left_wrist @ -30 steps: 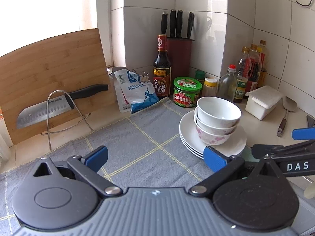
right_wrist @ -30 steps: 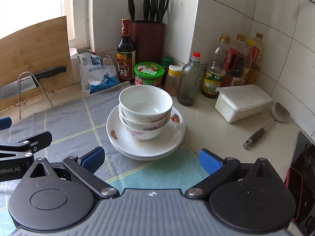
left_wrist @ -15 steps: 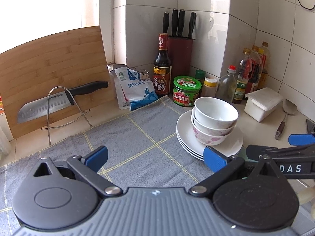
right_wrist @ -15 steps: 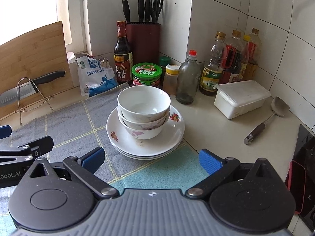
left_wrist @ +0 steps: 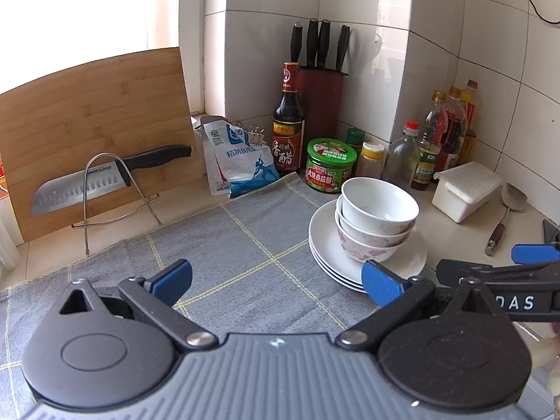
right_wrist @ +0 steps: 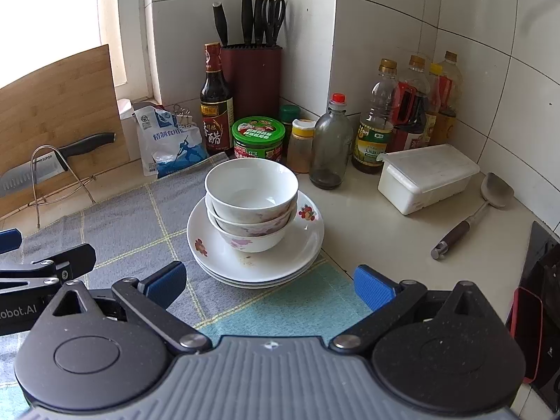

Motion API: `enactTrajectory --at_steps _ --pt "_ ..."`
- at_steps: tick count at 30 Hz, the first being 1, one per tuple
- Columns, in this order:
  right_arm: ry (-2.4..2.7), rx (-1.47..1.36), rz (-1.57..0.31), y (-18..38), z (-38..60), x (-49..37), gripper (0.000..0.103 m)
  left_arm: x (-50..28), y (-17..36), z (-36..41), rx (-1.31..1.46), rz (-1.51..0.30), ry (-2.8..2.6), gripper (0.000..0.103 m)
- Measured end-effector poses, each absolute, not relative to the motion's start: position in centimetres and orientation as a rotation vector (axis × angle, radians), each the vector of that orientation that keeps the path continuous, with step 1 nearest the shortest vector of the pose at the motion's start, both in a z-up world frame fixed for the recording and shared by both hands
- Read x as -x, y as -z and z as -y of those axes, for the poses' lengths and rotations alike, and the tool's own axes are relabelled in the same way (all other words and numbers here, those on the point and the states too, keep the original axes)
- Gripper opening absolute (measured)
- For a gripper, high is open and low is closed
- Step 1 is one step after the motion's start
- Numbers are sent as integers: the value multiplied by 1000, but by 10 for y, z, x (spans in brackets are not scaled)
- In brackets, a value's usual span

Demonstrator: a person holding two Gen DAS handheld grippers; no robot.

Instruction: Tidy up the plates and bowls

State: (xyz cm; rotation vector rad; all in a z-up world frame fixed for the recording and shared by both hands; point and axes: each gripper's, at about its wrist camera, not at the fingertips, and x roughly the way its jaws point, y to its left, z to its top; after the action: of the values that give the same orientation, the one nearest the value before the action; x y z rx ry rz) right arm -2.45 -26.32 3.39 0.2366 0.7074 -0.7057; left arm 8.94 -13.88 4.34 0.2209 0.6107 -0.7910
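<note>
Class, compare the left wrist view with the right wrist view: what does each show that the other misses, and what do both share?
Only the left wrist view shows the whole cleaver blade on its rack. Only the right wrist view shows scissors in the knife block, and a red phone at the counter edge. Both show the stacked bowls on the plates, the white box, and both open grippers.

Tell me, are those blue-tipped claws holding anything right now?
Nothing. The left gripper and right gripper are both open and empty, short of the stacked white bowls.
</note>
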Motion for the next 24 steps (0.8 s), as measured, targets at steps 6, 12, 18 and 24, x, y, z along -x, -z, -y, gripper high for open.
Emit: enactTrajectory --at_steps 6,12,18,24 --pt "706 -231 -706 -35 263 26 103 -87 -44 139 -214 -615 786 102" --pt "698 -227 -710 -36 264 26 103 -88 -44 138 -210 -619 782 102" --pt "697 -225 -706 -37 264 26 103 -87 -45 137 -208 -616 780 102" --pt "703 -225 -699 -38 264 27 103 -86 -45 137 -208 -613 783 102"
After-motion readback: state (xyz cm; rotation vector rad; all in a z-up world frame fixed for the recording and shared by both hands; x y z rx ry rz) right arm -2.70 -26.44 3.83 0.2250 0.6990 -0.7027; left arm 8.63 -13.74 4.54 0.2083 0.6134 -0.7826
